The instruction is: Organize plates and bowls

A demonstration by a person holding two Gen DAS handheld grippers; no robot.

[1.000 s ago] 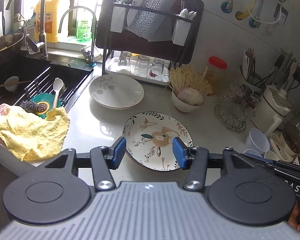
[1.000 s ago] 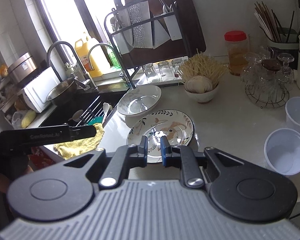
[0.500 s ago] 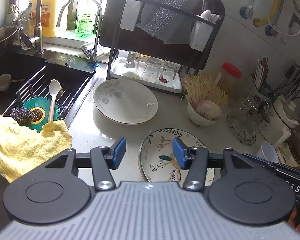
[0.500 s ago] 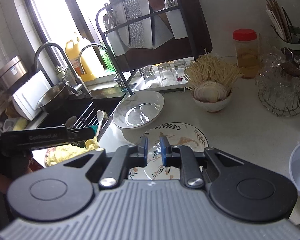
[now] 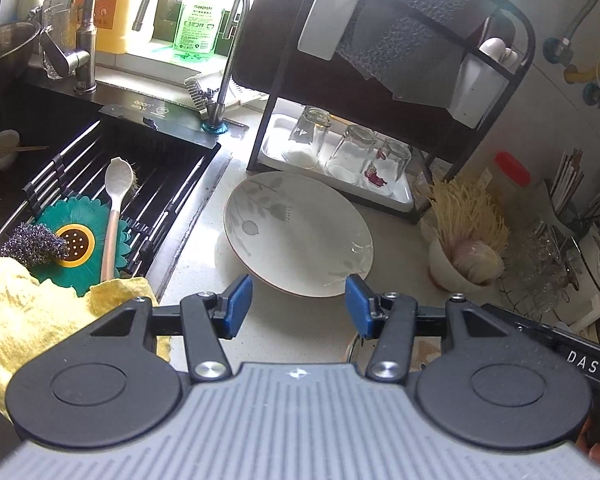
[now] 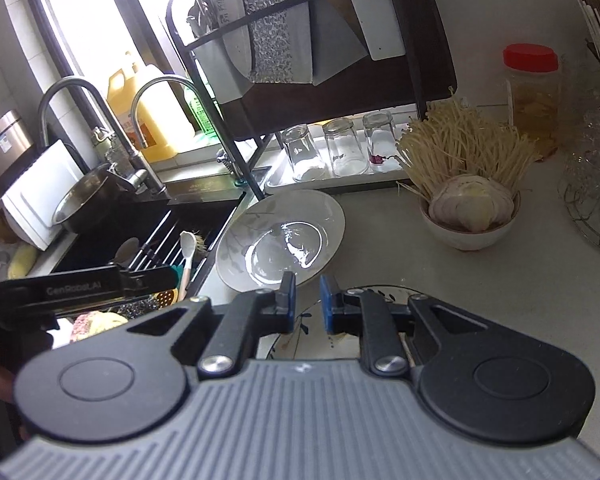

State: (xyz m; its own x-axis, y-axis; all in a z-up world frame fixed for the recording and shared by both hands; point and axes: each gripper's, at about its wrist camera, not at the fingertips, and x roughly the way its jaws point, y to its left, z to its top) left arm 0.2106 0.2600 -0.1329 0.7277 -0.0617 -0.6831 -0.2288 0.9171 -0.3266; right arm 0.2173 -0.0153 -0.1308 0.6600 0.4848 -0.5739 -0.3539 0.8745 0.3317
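Both grippers hang over the counter near the sink. Left gripper [image 5: 299, 306] has its blue pads spread with nothing between them, and the near rim of the white leaf-patterned plate [image 5: 300, 232] shows just beyond the gap. Right gripper [image 6: 307, 303] is pinched almost closed and empty, only a narrow slit between its pads.

That white plate [image 6: 280, 240] lies flat on the pale counter [image 6: 420, 272], between the sink edge and the dish rack. The floral plate [image 6: 364, 294] sits nearer, mostly hidden under the right gripper's body; the left wrist view catches only a sliver of its rim [image 5: 352, 350] below the right-hand pad.

Only the left wrist view looks down into the sink [image 5: 100, 168]: a white spoon [image 5: 114, 204] on a green flower-shaped mat [image 5: 76, 248], a dark scouring ball [image 5: 34, 242], a yellow cloth [image 5: 40, 312] draped over the near edge.

Only the right wrist view shows the white bowl [image 6: 470, 236] fully, holding enoki mushrooms, and the red-lidded jar [image 6: 532, 96] behind it. It also shows the left gripper's black bar [image 6: 80, 290] at the left.

Upturned glasses [image 5: 348, 156] stand on the rack's tray in both views.
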